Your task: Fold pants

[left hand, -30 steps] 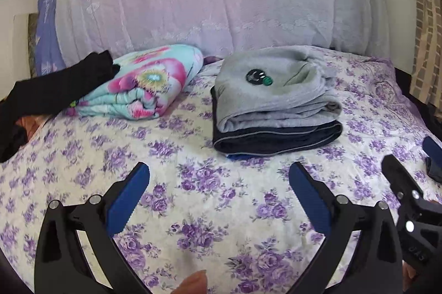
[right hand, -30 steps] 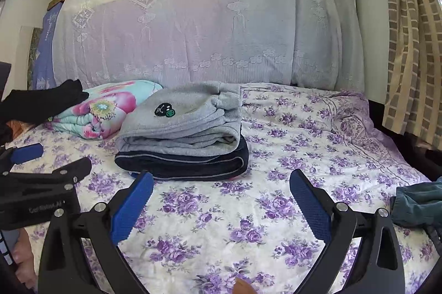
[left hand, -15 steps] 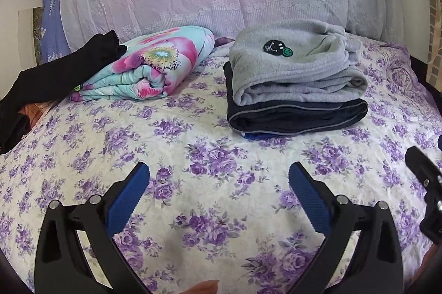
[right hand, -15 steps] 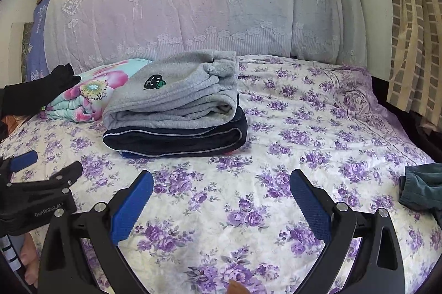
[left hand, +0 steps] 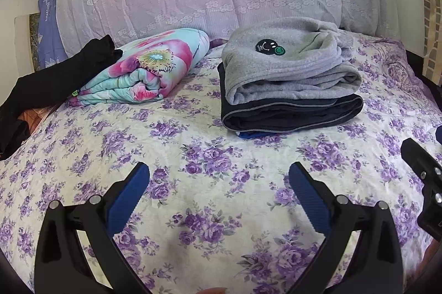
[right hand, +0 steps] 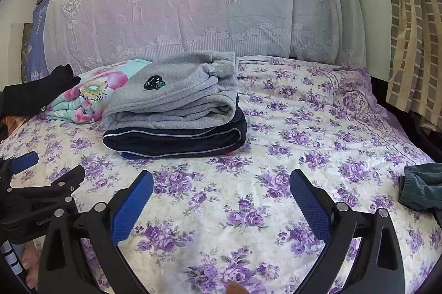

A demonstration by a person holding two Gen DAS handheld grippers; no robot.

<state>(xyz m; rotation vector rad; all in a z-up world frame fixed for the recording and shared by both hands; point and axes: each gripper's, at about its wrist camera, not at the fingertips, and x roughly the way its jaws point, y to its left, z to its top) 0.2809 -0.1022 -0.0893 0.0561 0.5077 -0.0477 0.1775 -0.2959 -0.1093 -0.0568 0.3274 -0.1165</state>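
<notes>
Hovering over the flowered bedsheet, your left gripper has its blue-padded fingers spread wide with nothing between them, and your right gripper hangs just the same, its fingers wide apart and empty above the sheet. You can see each tool from the other's camera: the right one pokes in at the right edge of the left wrist view, and the left one sits at the lower left of the right wrist view, with part of your hand below it. Ahead of both grippers, well apart from them, a stack of folded clothes rests on the bed: grey pants with a small black smiley patch lie on top of dark navy pants, and a sliver of blue cloth peeks out underneath. Just left of the stack lies a rolled floral blanket, with a black garment draped against its far side. A crumpled teal garment lies on the sheet at the right edge of the right wrist view. A pale lace cover rises behind the bed, and a checked curtain hangs at the right.
</notes>
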